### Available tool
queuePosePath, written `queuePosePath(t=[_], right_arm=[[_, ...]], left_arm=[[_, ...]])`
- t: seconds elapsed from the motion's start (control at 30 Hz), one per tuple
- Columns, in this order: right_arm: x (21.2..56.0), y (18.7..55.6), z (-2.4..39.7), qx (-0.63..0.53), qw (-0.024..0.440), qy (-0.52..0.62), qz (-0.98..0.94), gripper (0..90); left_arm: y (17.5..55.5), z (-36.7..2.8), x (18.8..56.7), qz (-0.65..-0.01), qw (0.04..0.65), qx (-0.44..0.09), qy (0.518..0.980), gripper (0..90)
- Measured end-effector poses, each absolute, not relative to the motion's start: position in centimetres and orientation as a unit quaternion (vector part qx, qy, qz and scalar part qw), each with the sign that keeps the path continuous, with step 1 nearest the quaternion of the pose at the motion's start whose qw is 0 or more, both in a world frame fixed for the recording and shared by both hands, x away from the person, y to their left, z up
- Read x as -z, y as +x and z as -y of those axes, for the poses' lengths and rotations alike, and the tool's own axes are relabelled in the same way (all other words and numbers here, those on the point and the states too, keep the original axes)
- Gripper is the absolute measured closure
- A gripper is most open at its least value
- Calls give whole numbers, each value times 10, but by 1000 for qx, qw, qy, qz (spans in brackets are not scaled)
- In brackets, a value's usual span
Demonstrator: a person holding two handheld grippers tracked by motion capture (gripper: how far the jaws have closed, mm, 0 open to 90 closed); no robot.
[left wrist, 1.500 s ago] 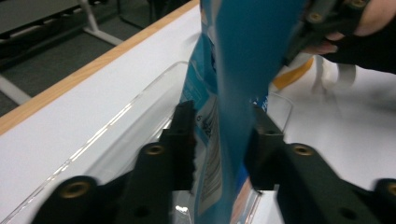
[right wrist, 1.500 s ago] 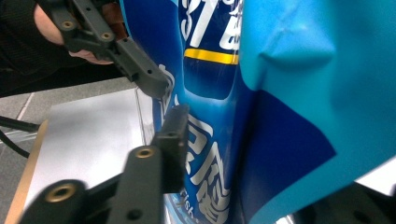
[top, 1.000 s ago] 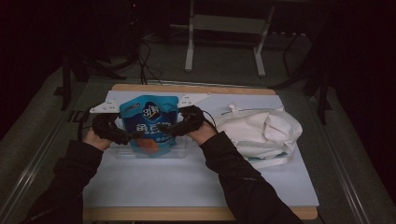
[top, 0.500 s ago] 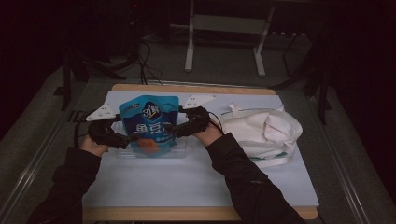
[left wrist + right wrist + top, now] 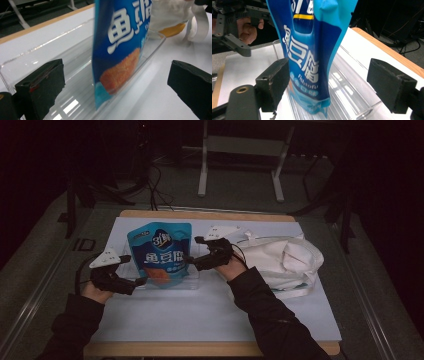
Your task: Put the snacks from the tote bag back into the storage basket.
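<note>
White sheeting covers the table (image 5: 200, 315), its near half bare. At centre a blue snack pouch (image 5: 161, 251) stands upright in a clear tray (image 5: 192, 281). Both the left gripper (image 5: 136, 281) and right gripper (image 5: 189, 261) are released, jaws spread either side of the pouch's edges. A white bag (image 5: 282, 262) lies right.

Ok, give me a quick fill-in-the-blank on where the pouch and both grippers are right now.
1. The blue pouch stands upright in the clear ____ tray.
2. Both the left gripper and the right gripper have their jaws ____, clear of the pouch.
3. The white ____ bag lies on the table beyond the right gripper.

Missing words: plastic; open; cloth
</note>
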State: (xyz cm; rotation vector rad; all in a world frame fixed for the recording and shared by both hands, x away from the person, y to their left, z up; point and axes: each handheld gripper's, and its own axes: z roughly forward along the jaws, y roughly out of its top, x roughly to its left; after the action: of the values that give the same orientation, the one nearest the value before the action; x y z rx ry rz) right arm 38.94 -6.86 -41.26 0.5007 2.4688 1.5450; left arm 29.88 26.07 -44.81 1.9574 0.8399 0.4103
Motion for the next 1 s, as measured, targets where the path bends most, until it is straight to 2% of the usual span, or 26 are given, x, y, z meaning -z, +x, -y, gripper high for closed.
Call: queuePosePath(t=[0.23, 0.5, 1.0], right_arm=[[415, 383, 78, -510, 95, 170, -838, 181], [421, 376, 97, -509, 98, 182, -836, 181], [426, 362, 142, -510, 102, 202, -830, 181]], left_arm=[[278, -253, 455, -345, 451, -191, 801, 14], [256, -239, 453, -344, 456, -181, 800, 13], [240, -207, 444, -313, 479, -173, 802, 13]])
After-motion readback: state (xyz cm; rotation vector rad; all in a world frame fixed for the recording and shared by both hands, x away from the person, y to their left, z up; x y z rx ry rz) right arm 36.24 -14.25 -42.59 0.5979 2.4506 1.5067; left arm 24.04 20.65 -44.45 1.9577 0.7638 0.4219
